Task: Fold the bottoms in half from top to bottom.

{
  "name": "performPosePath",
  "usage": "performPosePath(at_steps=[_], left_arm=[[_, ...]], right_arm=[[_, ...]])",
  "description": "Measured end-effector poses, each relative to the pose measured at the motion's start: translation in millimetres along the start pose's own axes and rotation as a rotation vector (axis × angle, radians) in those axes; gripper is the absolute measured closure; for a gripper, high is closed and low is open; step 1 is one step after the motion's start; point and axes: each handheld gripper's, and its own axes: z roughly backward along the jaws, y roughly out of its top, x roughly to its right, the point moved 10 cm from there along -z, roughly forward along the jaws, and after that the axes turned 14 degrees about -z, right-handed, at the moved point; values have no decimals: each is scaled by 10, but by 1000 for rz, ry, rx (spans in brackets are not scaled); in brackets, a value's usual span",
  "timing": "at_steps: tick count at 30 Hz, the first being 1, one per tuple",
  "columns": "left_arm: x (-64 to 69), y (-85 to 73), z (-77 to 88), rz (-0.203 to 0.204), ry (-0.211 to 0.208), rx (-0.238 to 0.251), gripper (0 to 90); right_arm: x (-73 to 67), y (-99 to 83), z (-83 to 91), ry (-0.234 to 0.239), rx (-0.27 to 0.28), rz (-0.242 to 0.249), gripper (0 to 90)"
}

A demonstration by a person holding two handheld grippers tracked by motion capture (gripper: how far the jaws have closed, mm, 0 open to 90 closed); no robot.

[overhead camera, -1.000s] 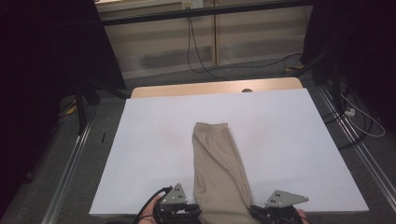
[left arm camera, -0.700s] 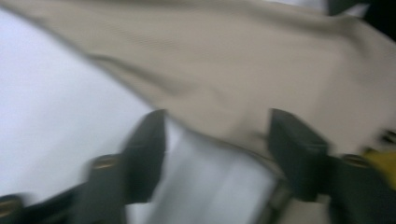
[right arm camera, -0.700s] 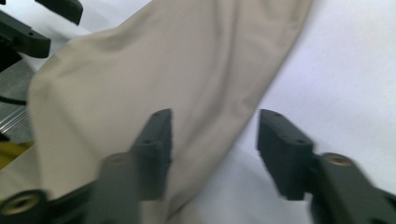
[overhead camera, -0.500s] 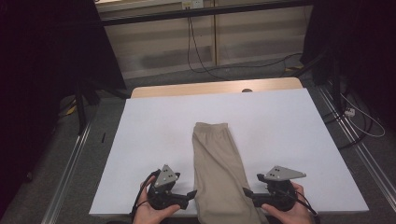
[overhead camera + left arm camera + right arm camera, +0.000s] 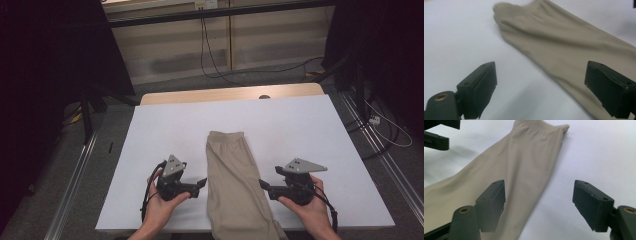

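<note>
Lying flat at 6 o'clock on the white desk (image 5: 165, 125), the tan pants (image 5: 235, 185) sit between 2 spread, empty tools, left tool (image 5: 202, 183) and right tool (image 5: 263, 185). Both have just opened with nothing between the jaws. Grabbing 1 thin layer could pull the fold crooked, and the end hanging off the desk could drag them down.

Both hands rest low over the near edge, palms cupping their tools. The left gripper (image 5: 202, 183) and right gripper (image 5: 263, 184) point inward toward each other, jaws apart and apparently empty, having just been opening.
</note>
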Motion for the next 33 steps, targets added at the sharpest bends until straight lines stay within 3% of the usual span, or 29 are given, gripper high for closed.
performPosePath(at_steps=[4, 5, 6, 7, 11, 12, 14, 15, 16, 17, 20, 21, 22, 23, 25, 27, 33], left_arm=[[-156, 103, -148, 21, 25, 40, 128], [-233, 156, -252, 21, 30, 31, 144], [-233, 156, -252, 21, 30, 31, 160], [-328, 203, -365, 29, 34, 16, 190], [-460, 259, -535, -5, 52, -21, 221], [-528, 265, -652, 9, 49, -40, 302], [-564, 253, -711, 8, 55, -61, 326], [-584, 246, -772, 9, 53, -74, 350], [-589, 251, -832, 25, 43, -70, 350], [-607, 239, -898, 39, 48, -86, 408], [-675, 234, -1020, 33, 62, -109, 451], [-707, 240, -1100, 81, 52, -109, 447], [-707, 240, -1100, 81, 52, -109, 448], [-731, 251, -1168, 78, 49, -120, 451], [-739, 259, -1200, 76, 46, -121, 475], [-748, 254, -1278, 77, 37, -135, 478], [-780, 227, -1290, 119, 33, -132, 465]], right_arm=[[43, 153, -90, 3, 15, -7, 256], [91, 259, -168, -8, 27, 0, 261], [91, 259, -168, -8, 27, 0, 261], [122, 360, -274, 6, 23, 15, 332], [173, 494, -429, 1, 23, 35, 351], [188, 607, -542, 12, 52, 56, 399], [200, 646, -602, 11, 47, 52, 400], [219, 717, -727, 22, 45, 42, 470], [219, 717, -727, 22, 45, 42, 470], [278, 763, -873, 5, 22, 34, 516], [317, 806, -985, 4, 19, 40, 588], [375, 844, -1110, -14, 10, 32, 638], [375, 844, -1110, -14, 10, 32, 638], [398, 884, -1236, -12, 3, 10, 668], [390, 912, -1330, -7, -11, 5, 692], [399, 938, -1442, -31, -34, 25, 700], [486, 880, -1643, -45, -89, 7, 688]])
